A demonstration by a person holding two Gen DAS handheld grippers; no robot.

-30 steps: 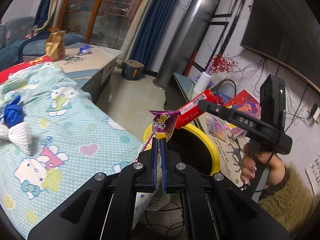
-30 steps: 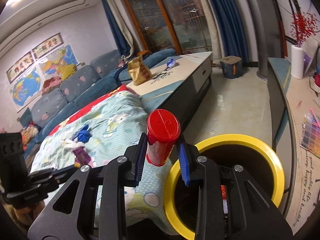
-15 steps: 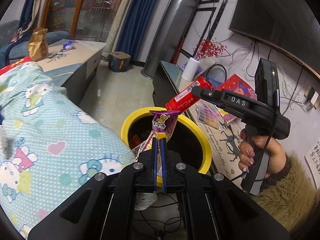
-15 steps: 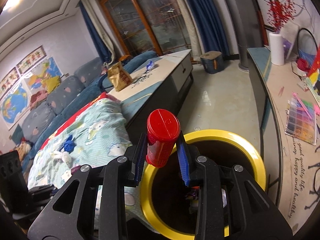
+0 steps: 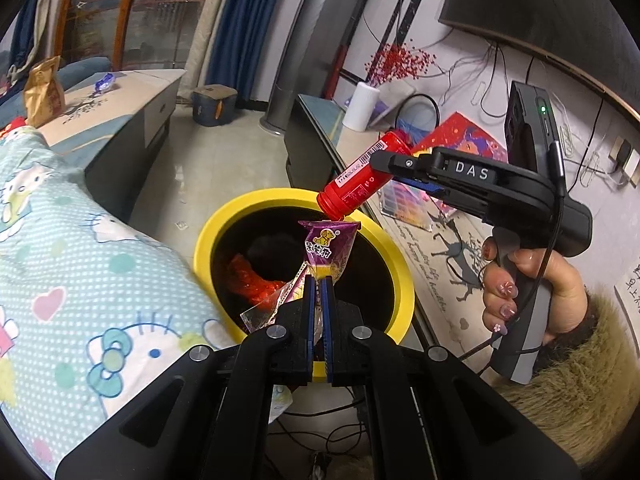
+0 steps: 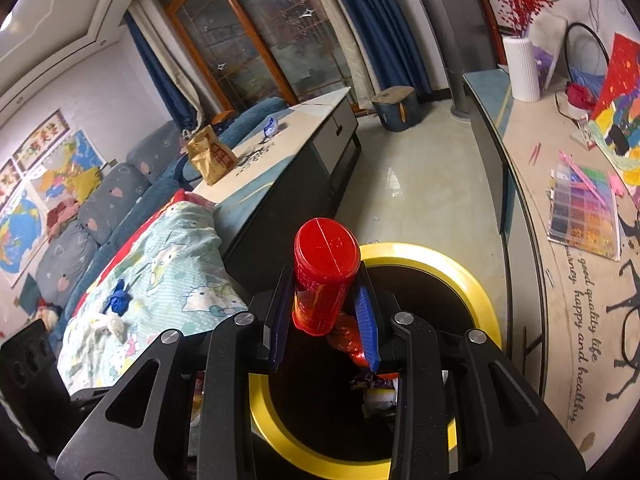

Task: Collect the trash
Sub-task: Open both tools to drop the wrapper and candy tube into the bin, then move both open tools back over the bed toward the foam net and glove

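From the left wrist, the left gripper (image 5: 317,292) pinches a purple snack wrapper (image 5: 329,249) fully closed, over the yellow-rimmed bin (image 5: 400,280); at 2 o'clock, the right gripper (image 5: 384,168) clamps a red tube (image 5: 360,180). From the right wrist, the right gripper (image 6: 324,312) stands part-open around the red tube (image 6: 324,268), the bin (image 6: 472,280) below it.

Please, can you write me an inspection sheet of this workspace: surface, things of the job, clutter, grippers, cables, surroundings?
Surface: tiled floor; cartoon-print blanket beside the bin.
Job's things: yellow-rimmed bin, red wrapper inside; purple snack wrapper; red tube.
Clutter: brown bag, blue wrapper on the low table.
Grippers: left gripper shut on purple snack wrapper; right gripper shut on red tube, both over the bin.
Cables: wires on the wall.
Surroundings: blue curtains, sofa, white vase.
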